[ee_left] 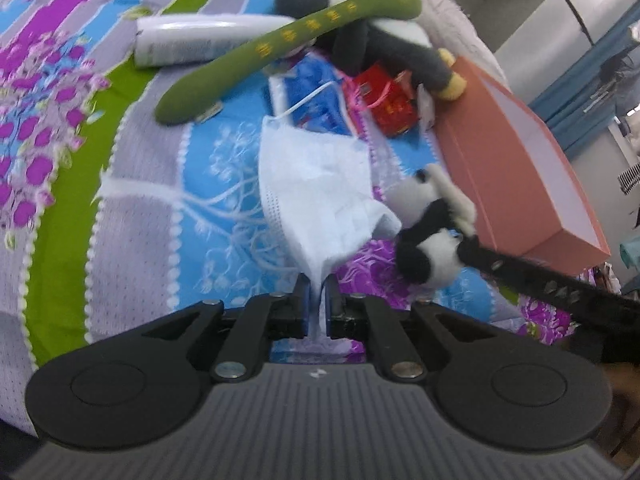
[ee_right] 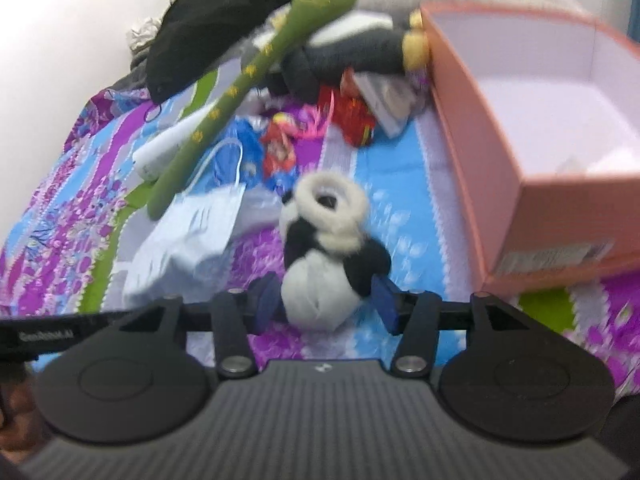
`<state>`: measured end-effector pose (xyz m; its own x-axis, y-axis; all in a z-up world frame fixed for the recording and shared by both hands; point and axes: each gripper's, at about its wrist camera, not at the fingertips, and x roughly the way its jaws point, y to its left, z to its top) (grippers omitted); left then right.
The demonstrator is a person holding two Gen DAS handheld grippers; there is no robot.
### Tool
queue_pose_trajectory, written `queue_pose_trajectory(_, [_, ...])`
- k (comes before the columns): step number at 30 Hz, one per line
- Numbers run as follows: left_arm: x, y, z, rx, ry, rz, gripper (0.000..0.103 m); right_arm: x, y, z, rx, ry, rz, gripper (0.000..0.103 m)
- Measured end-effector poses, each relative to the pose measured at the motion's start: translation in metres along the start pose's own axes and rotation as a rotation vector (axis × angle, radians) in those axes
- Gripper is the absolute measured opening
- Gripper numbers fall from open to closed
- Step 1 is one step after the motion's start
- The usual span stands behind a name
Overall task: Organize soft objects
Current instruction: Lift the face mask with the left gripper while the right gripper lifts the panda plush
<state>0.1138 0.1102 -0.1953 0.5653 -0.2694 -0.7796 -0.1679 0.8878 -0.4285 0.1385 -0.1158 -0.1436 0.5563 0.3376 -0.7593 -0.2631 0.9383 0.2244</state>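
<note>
1. Down on the patterned bedspread point(ee_left: 132, 216), the left gripper point(ee_left: 318, 300) has its blue pads nearly together, with a corner of the white face mask point(ee_left: 316, 192) pinched between them; the mask fans out ahead of the gripper over the blue and purple print.
2. Just right of the mask, the right gripper point(ee_right: 326, 304) has the small panda plush point(ee_right: 320, 276) between its blue pads (jaws about half apart); the pads sit against the plush's sides, though blur keeps me from telling how firmly they press.
3. A fluffy white ring point(ee_right: 332, 204) rests on the panda's head.
4. The open pink box point(ee_right: 500, 152) stands to the right of the panda, near it, its pale inside showing.
5. Farther back lie a long green plush stick point(ee_left: 280, 44), resting across a grey and white plush toy point(ee_left: 384, 44), with a white tube point(ee_left: 192, 40) to their left and a red packet point(ee_left: 388, 100) near the box.
</note>
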Motion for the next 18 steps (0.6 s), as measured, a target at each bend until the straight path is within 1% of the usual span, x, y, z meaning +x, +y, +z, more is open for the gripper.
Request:
queue_pose_trajectory(1, [0.001,0.003,0.0,-0.011,0.001,0.002,0.02,-0.001,0.0,0.002,-0.013,-0.015,-0.004,0.054])
queue_pose_trajectory(3, [0.001,0.006,0.0,-0.025,-0.013,-0.001,0.042,-0.001,0.002,0.006,-0.042,-0.044,-0.011,0.054])
queue_pose_trajectory(5, [0.001,0.005,0.002,-0.026,-0.029,0.005,0.053,0.002,0.003,0.009,-0.064,-0.055,-0.022,0.054])
queue_pose_trajectory(6, [0.0,0.005,0.003,-0.025,-0.033,0.01,0.056,0.005,0.002,0.011,-0.07,-0.058,-0.027,0.054])
queue_pose_trajectory(8, [0.002,0.004,0.005,-0.024,-0.034,0.011,0.058,0.008,0.0,0.013,-0.066,-0.061,-0.026,0.054])
queue_pose_trajectory(11, [0.002,0.002,0.007,-0.026,-0.041,0.006,0.065,0.01,-0.001,0.017,-0.064,-0.078,-0.028,0.054])
queue_pose_trajectory(15, [0.003,0.001,0.008,-0.022,-0.046,0.01,0.066,0.009,0.001,0.024,-0.069,-0.119,-0.054,0.053])
queue_pose_trajectory(18, [0.005,0.001,0.01,-0.023,-0.047,0.015,0.066,0.01,0.002,0.028,-0.069,-0.135,-0.091,0.053])
